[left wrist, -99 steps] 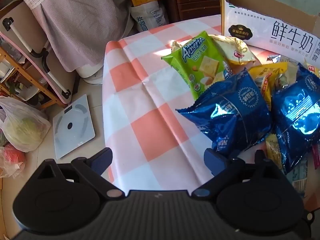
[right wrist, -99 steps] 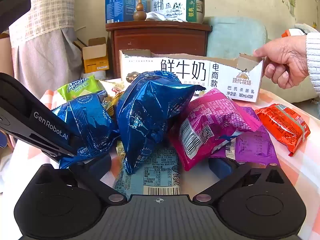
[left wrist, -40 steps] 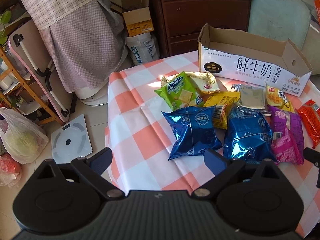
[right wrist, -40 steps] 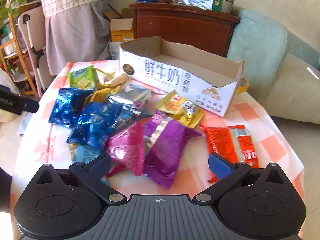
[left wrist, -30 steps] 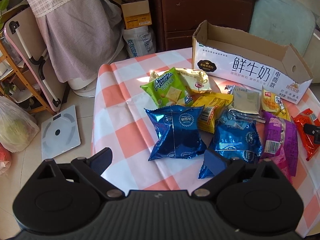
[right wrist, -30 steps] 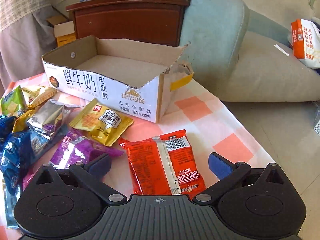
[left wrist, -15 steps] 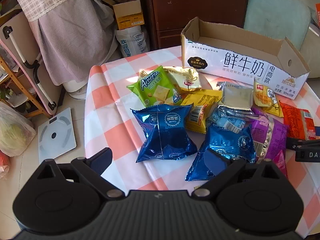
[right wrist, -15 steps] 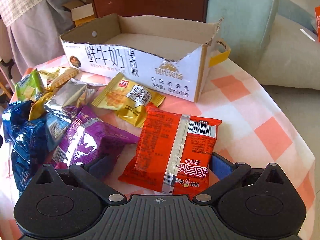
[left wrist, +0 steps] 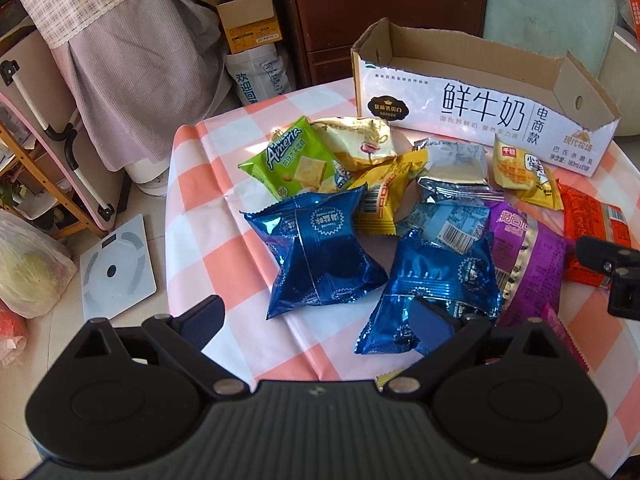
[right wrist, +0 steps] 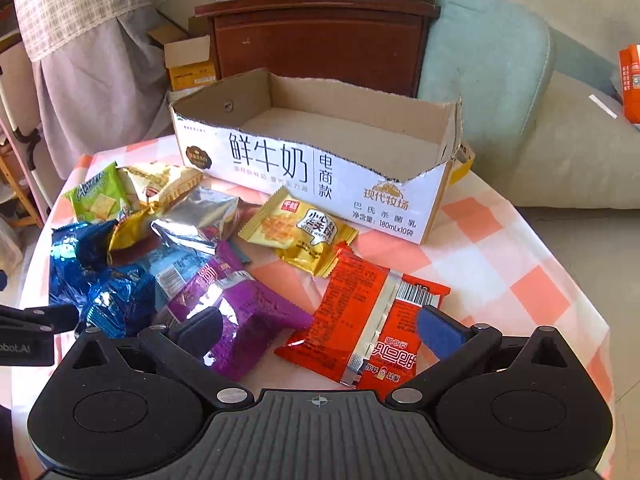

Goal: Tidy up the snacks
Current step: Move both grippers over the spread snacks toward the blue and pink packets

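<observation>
Several snack packets lie on the checked tablecloth (left wrist: 200, 184) in front of an empty cardboard milk box (left wrist: 480, 108), which also shows in the right wrist view (right wrist: 320, 168). My left gripper (left wrist: 320, 320) is open and empty, hovering over a blue packet (left wrist: 324, 252) and a second blue packet (left wrist: 436, 284). My right gripper (right wrist: 320, 332) is open and empty, with an orange-red packet (right wrist: 372, 324) between its fingers and a purple packet (right wrist: 236, 304) by the left finger. A yellow waffle packet (right wrist: 300, 232) lies by the box.
A green cracker packet (left wrist: 296, 160), gold (left wrist: 360, 140), yellow (left wrist: 384, 196) and silver (left wrist: 452, 172) packets lie nearby. A dark wooden cabinet (right wrist: 316, 40) and a pale green cushion (right wrist: 484, 60) stand behind the table. A scale (left wrist: 116, 268) lies on the floor left.
Both grippers have pulled back from the pile and now look down on it. The right gripper swung toward the orange-red packet and has closed in on it. Both stay open.
</observation>
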Tool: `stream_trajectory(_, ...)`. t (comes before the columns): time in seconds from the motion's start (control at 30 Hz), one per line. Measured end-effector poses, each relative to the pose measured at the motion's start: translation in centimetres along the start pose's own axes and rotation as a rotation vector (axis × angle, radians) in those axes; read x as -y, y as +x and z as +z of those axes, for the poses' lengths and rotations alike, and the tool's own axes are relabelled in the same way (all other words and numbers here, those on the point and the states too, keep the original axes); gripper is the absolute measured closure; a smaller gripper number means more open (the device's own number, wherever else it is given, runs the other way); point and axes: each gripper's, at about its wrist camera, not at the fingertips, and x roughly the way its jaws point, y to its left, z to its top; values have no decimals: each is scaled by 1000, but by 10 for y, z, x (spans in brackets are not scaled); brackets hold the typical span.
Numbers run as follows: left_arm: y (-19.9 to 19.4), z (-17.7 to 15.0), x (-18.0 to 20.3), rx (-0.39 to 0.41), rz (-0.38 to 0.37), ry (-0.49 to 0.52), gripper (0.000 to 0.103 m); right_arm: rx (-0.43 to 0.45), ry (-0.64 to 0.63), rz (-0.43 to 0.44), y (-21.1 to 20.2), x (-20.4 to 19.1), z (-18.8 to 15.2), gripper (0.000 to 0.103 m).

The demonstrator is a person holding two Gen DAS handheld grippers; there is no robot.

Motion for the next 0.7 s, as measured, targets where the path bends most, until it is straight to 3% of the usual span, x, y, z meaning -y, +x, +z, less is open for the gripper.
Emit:
stream_trajectory(0.2,-2,0,-2,1,7,1,5,84,32,-31,-24,-9,3,0)
stream_trajectory(0.47,-11,0,-2,19,30,6,5,74,36,-152,-34,-30,-6,0)
stream_trajectory(0.7,-18,-1,-3,33,45,17,5,-7,73,-50,-33,-39,-8,0)
